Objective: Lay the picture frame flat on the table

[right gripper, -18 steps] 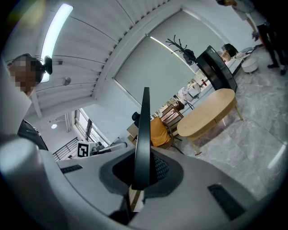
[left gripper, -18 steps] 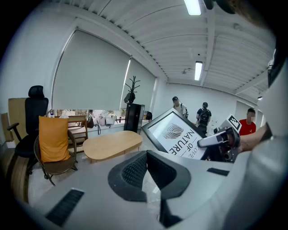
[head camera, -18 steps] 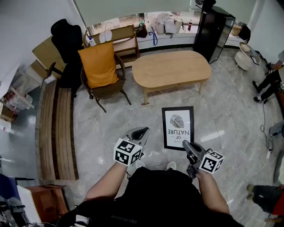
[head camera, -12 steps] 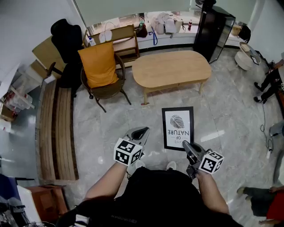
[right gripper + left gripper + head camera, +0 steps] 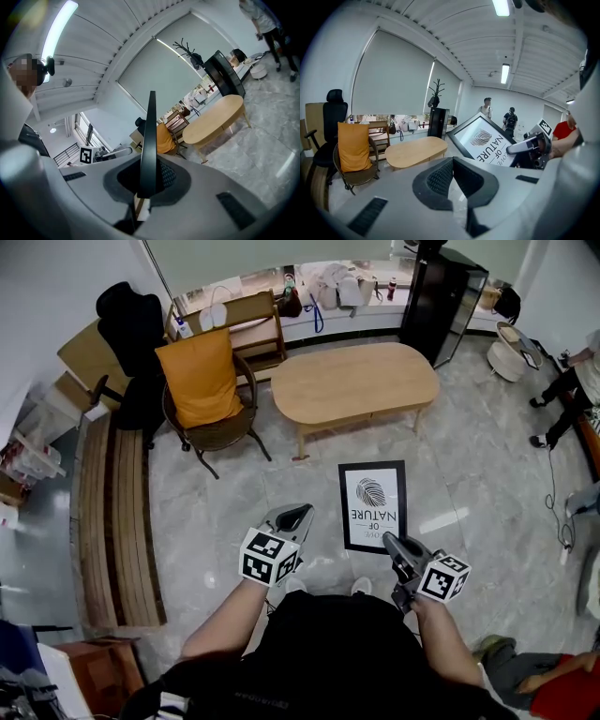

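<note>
**A:** Two grippers are showing in the head view. The right gripper (image 5: 390, 544) is pinching the picture frame (image 5: 372, 506) by its near edge, above the grey marble floor (image 5: 216, 512) and short of the oval wooden table (image 5: 354, 382).

**B:** The left gripper view is catching the frame's printed face, tilted. The left gripper (image 5: 452, 160) is sitting closed and empty.

**A:** The right gripper view is giving only the frame's thin black edge, clamped between the pads. An orange cushion (image 5: 194, 376) is resting on a chair beside the table.

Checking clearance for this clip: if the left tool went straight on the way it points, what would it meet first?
Probably the grey marble floor short of the oval wooden table; the left tool tilts downward and nothing stands between. Depth is unclear.
</note>
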`<state>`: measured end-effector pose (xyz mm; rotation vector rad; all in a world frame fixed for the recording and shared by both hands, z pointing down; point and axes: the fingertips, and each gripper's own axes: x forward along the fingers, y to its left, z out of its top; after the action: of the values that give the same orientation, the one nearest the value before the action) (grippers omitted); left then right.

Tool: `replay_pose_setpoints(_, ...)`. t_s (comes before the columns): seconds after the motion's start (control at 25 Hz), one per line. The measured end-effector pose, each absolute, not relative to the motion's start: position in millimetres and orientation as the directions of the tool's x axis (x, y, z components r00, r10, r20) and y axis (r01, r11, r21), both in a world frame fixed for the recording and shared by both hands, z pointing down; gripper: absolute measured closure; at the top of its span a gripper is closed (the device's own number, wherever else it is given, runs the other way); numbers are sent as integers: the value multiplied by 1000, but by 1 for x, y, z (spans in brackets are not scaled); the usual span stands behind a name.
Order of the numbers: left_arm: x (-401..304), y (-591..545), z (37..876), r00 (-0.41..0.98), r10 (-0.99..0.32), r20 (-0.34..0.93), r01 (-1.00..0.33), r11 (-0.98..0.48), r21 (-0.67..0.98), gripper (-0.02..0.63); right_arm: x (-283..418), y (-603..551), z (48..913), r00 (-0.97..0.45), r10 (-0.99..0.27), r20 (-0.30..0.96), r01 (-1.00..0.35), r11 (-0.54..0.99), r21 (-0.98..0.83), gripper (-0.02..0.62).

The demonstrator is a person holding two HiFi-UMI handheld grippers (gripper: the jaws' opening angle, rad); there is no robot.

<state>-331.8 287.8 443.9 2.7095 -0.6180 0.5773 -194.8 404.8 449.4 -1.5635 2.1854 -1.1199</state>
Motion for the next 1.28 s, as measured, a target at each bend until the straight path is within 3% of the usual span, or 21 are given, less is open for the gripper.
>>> replay_pose_setpoints(0.36,-357,274,464,831,-266,489,-416,-881,227,601,-232,384,447,-403,-894,197,-698,162,-698,584)
replay_pose_setpoints(0.64,-377,287,518,795,-143,589,-384,-871,307,601,-246,386,494,-354,-858,372,-709,-13,-706,584)
replay_pose_setpoints(0.92,-333,251,522,801,-145,580,-375,-878,298,601,-186,352,512,-316,-874,369,-651,-83,-754,584)
replay_pose_setpoints(1.28,-210,159,506,784,-189,592,-408,-874,262,601,-56,246,505,-363,-879,308,-614,-23,-789,583)
